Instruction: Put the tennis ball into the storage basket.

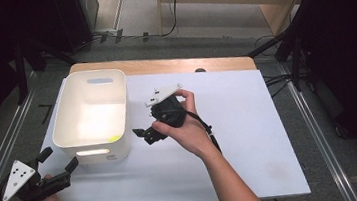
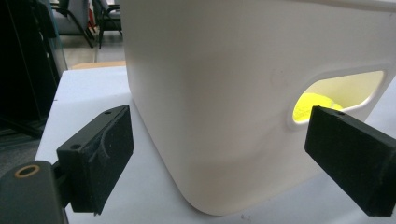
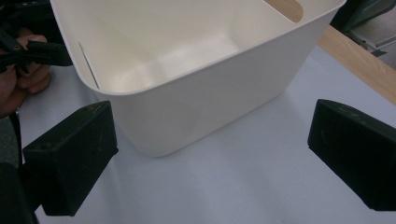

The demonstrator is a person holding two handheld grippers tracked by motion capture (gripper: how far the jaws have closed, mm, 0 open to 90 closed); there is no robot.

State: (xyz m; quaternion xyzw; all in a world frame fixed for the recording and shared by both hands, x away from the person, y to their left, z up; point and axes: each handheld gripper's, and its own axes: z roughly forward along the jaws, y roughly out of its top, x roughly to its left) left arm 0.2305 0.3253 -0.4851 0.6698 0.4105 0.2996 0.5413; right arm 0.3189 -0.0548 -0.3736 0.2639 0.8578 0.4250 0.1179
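A white plastic bin [image 1: 92, 114] stands at the left of the white table top [image 1: 249, 123], with a small yellow object [image 1: 114, 138] at its near inside corner. Through the bin's handle slot, the left gripper view shows that yellow object [image 2: 313, 105]. My left gripper [image 1: 59, 159] sits at the table's near-left corner, open and aimed at the bin's near wall [image 2: 210, 93], its jaws [image 2: 219, 121] apart from it. My right gripper [image 1: 144, 136] is held just right of the bin. It is open, with nothing between its jaws [image 3: 213, 114], and faces the bin's corner [image 3: 187, 112].
A wooden strip [image 1: 162, 64] runs along the table's far edge. Bare white surface lies to the right of my right hand [image 1: 184, 130]. The left hand with its gripper [image 3: 28, 51] shows beyond the bin in the right gripper view. Dark stands and cables surround the table.
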